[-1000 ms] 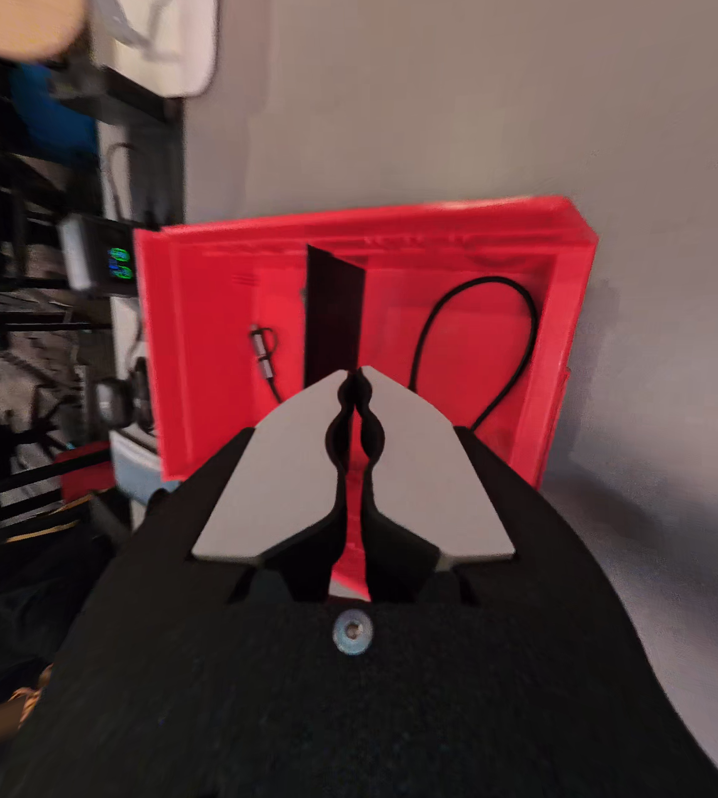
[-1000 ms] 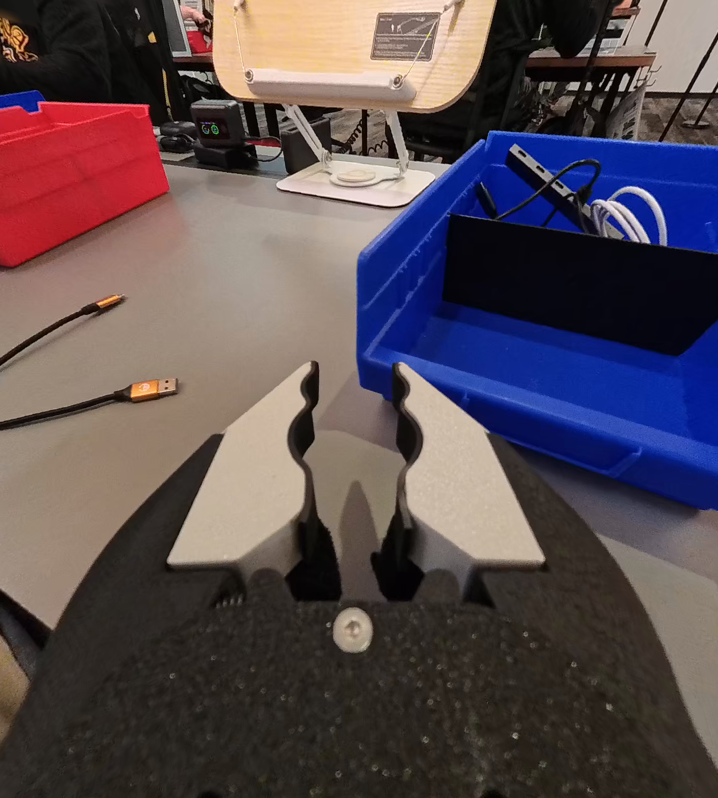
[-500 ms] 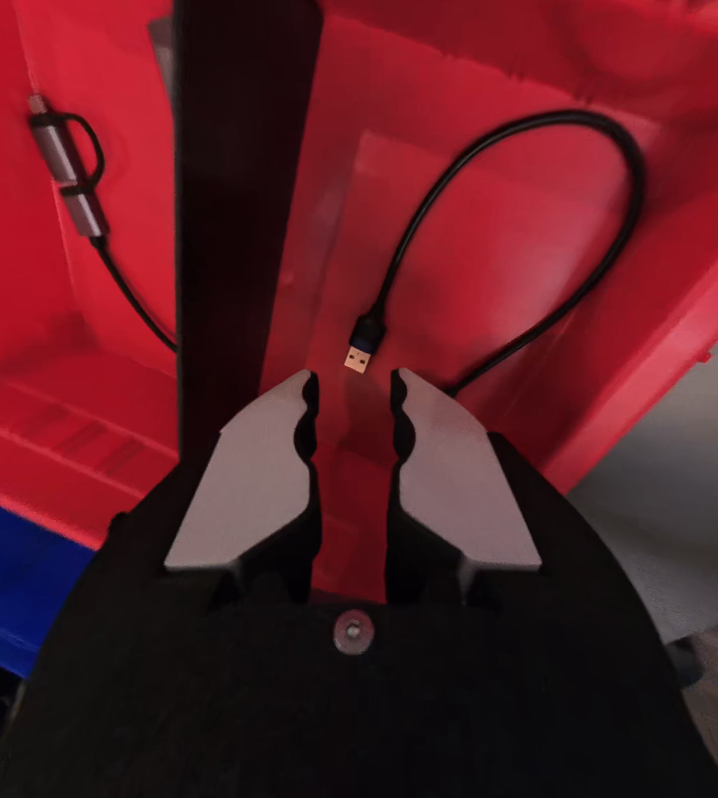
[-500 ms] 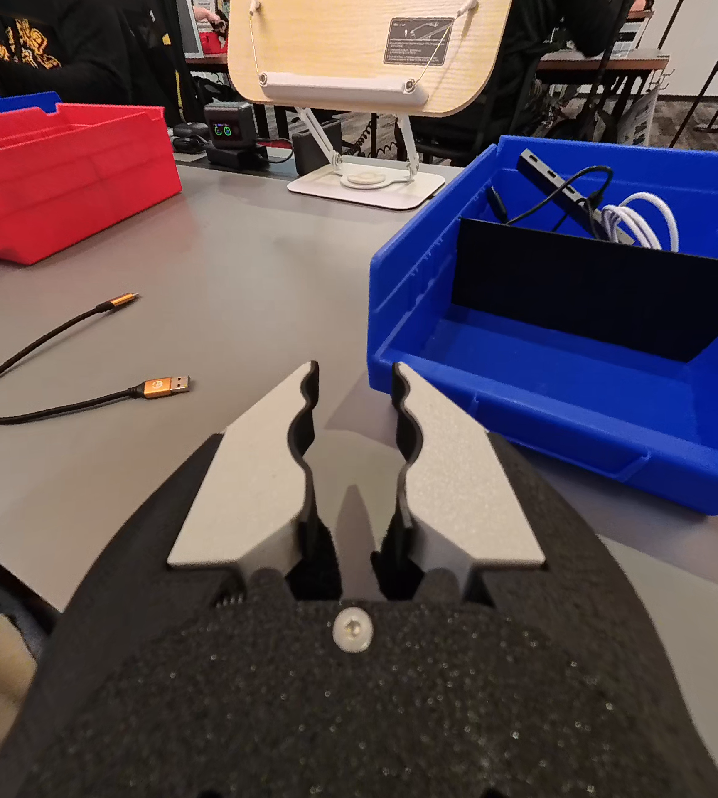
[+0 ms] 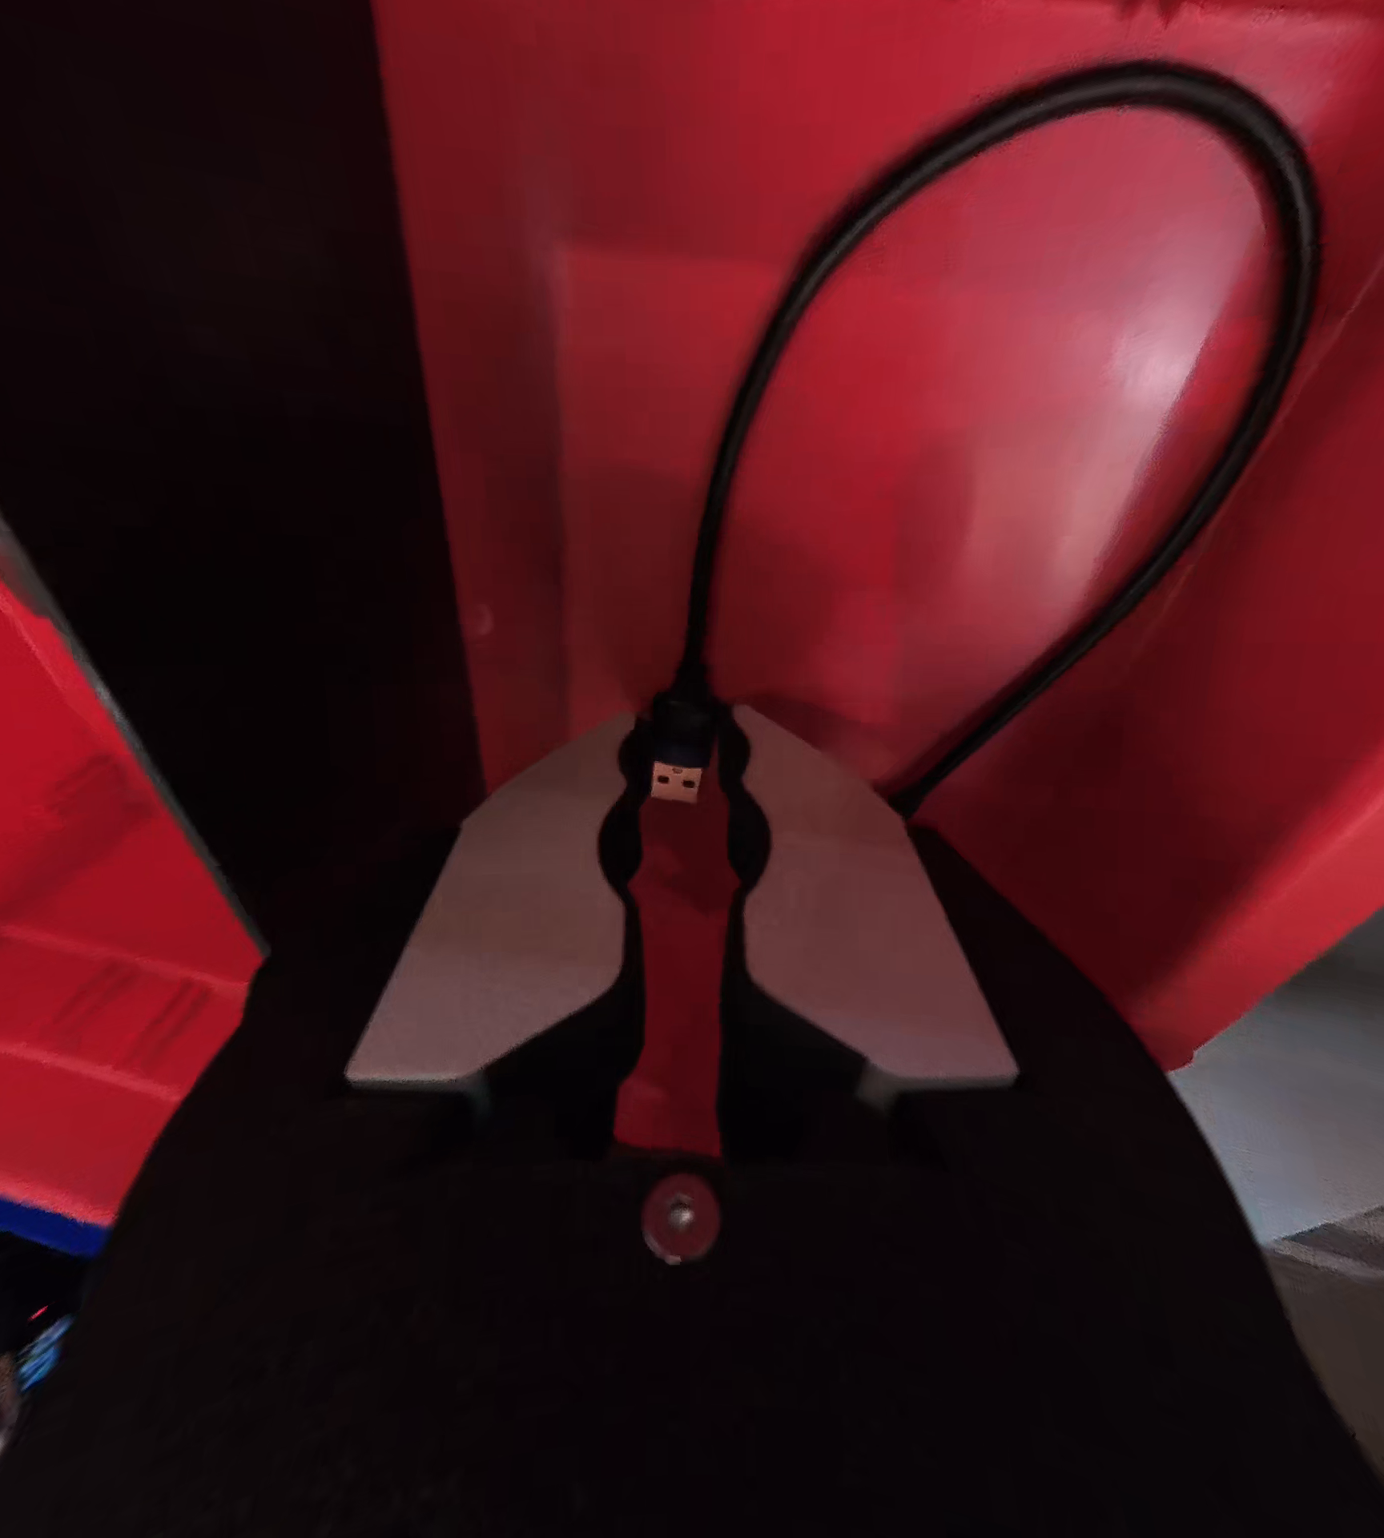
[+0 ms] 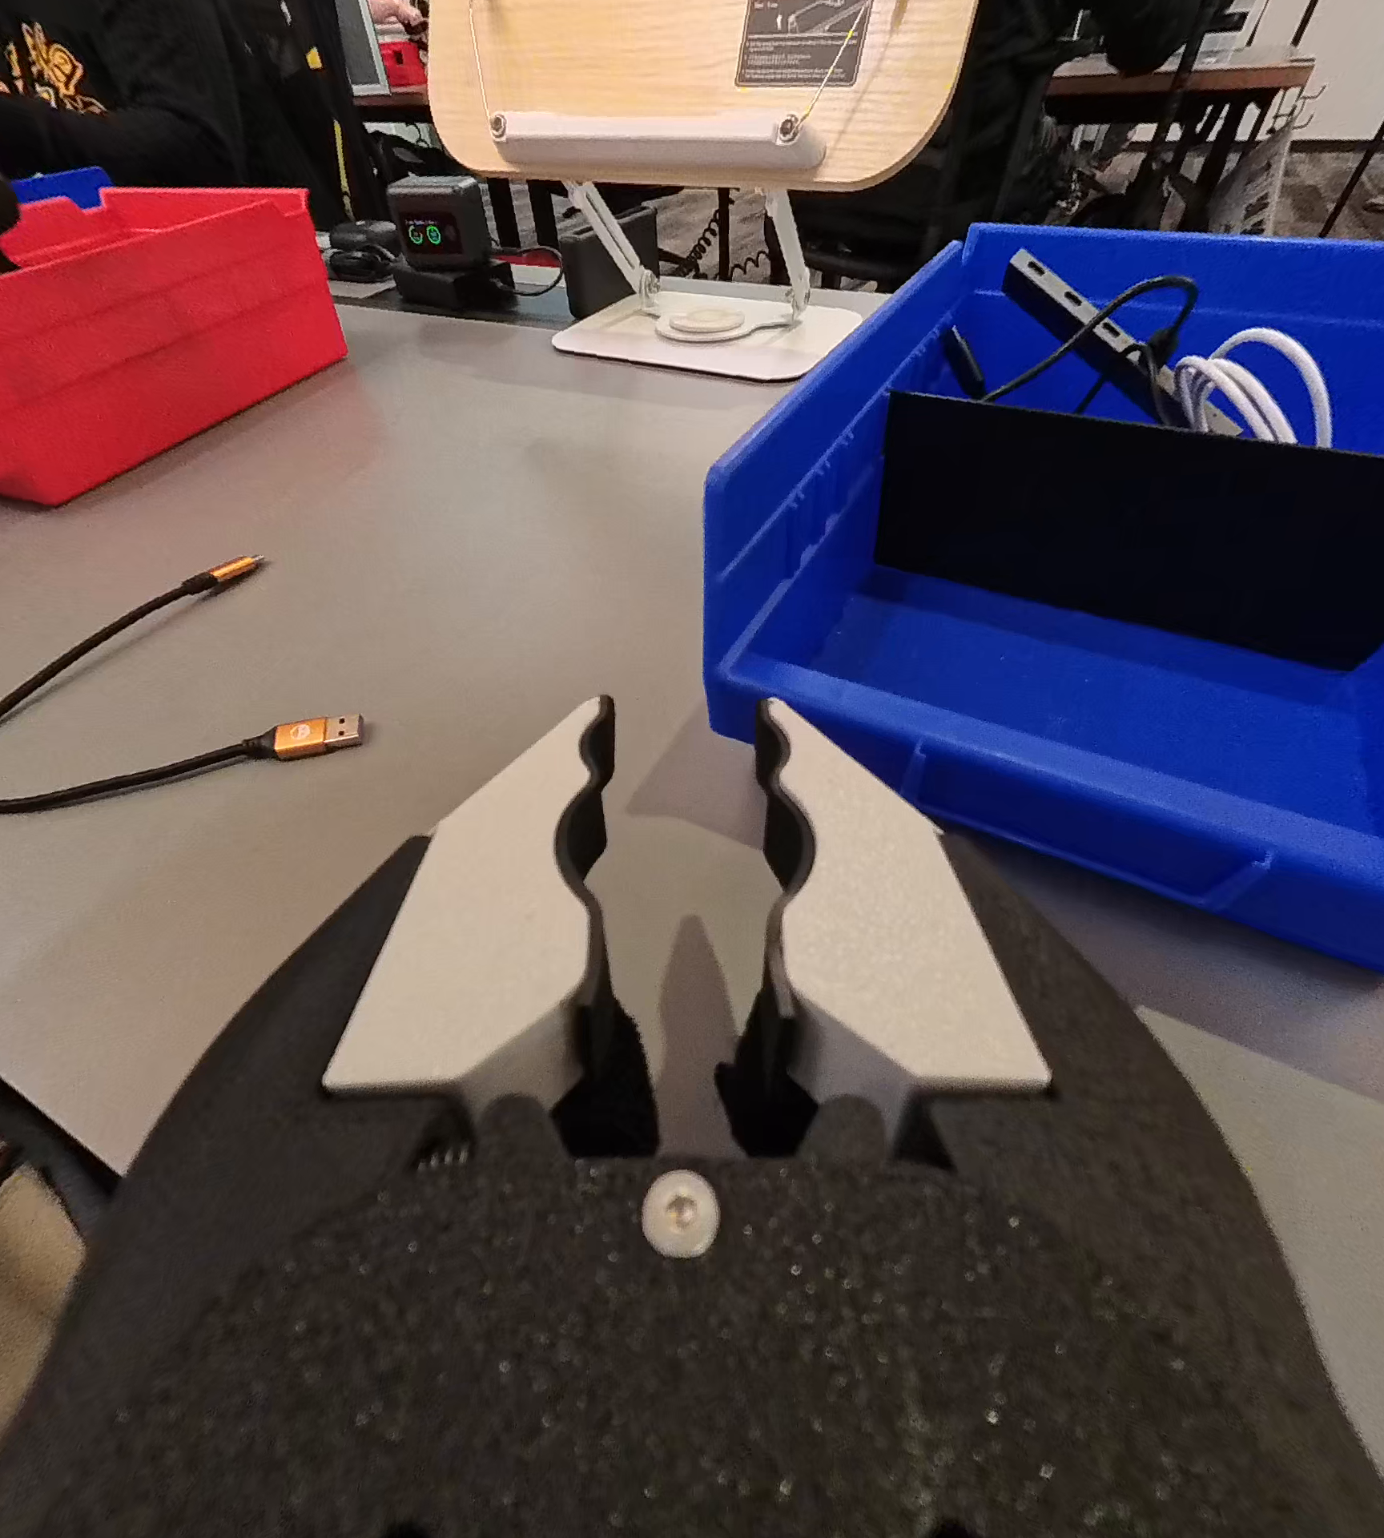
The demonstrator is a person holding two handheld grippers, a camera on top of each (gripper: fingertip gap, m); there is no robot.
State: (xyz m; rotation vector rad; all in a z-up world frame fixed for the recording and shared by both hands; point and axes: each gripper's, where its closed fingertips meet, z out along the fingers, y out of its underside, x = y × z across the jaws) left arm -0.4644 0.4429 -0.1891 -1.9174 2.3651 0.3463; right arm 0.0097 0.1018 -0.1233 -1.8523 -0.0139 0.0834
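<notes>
My left gripper is deep inside a red bin and is shut on the USB plug of a black cable that loops up across the bin's floor. A black divider stands just left of it. My right gripper is open and empty, low over the grey table, beside the front left corner of a blue bin. A short black cable with orange plugs lies on the table to its left.
The blue bin has a black divider; behind it lie a coiled white cable and a grey hub. The red bin shows at far left. A wooden board on a white stand is at the back. Some 60 centimetres of space lies between my two pairs of fingers.
My left gripper has pushed deeper into the red bin and closed on the black cable's USB plug. My right gripper has shifted slightly and stays open.
</notes>
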